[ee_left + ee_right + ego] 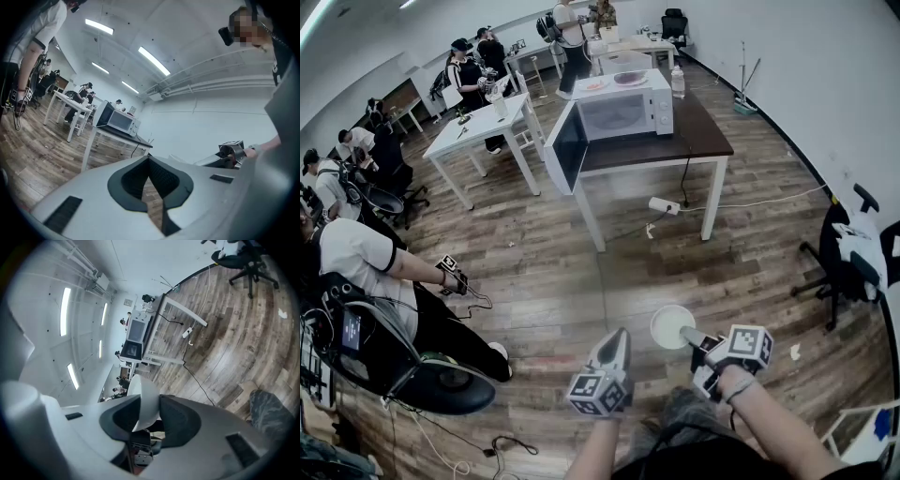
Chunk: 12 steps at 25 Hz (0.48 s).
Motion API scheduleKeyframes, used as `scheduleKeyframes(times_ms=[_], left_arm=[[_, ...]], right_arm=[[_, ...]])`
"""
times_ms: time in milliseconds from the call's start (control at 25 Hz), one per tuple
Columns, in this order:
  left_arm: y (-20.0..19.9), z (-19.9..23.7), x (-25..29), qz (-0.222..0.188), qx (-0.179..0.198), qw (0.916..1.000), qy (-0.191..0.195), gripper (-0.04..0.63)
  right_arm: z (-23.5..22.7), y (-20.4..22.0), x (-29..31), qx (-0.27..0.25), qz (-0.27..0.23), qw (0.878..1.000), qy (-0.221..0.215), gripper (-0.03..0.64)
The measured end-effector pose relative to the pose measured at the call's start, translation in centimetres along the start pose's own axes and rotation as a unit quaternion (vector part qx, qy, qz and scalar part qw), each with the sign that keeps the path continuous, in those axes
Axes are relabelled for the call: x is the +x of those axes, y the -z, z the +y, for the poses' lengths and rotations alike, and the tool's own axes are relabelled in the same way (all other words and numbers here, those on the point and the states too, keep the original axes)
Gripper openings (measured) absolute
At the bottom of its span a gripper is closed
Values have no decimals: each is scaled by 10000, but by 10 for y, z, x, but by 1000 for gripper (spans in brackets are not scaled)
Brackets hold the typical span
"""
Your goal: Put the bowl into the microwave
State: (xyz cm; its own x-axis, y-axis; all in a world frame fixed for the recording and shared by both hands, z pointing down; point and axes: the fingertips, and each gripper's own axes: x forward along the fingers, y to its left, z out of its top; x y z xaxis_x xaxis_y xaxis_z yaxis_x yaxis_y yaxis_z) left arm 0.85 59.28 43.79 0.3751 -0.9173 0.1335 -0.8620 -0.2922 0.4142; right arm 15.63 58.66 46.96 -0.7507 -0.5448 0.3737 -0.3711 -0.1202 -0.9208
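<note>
"One bowl (672, 326) logged; where does it sit?"

"Low in the head view, over the plank floor (581, 272); white, mouth up; right gripper (690, 336) clamped on its near rim. In the right gripper view the bowl's wall stands edge-on between the two pads, both pressed to it."

"Other gripper?"

"Left gripper (617, 339) just beside the bowl, not touching it; jaws together at the tips, nothing between them (left gripper view shows only floor through the slit behind the tips)."

"Microwave?"

"Microwave (623, 112) well apart from the bowl, across the floor, on a dark-topped table (698, 136); door (565, 145) standing open to the left, cavity facing the camera; plates (630, 79) on its top (what lies on them is too small to tell); bottle (678, 82) just beside it on the table."

"Surroundings?"

"Power strip (663, 204) on the floor under that table; white table (483, 127) further left with people standing near it; seated person (356, 262) at the left edge of the head view; office chair (848, 258) at the right edge."
</note>
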Motion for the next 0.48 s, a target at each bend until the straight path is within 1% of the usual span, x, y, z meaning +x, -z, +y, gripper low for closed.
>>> scheduleKeyframes(times_ms=[160, 480], left_arm=[[-9, 8, 35, -42, 22, 10000, -46, -2], [-20, 20, 101, -8, 4, 9999, -171, -2]], right_arm=[[0, -34, 16, -135, 42, 9999, 12, 120], [6, -100, 48, -179, 141, 9997, -17, 120]])
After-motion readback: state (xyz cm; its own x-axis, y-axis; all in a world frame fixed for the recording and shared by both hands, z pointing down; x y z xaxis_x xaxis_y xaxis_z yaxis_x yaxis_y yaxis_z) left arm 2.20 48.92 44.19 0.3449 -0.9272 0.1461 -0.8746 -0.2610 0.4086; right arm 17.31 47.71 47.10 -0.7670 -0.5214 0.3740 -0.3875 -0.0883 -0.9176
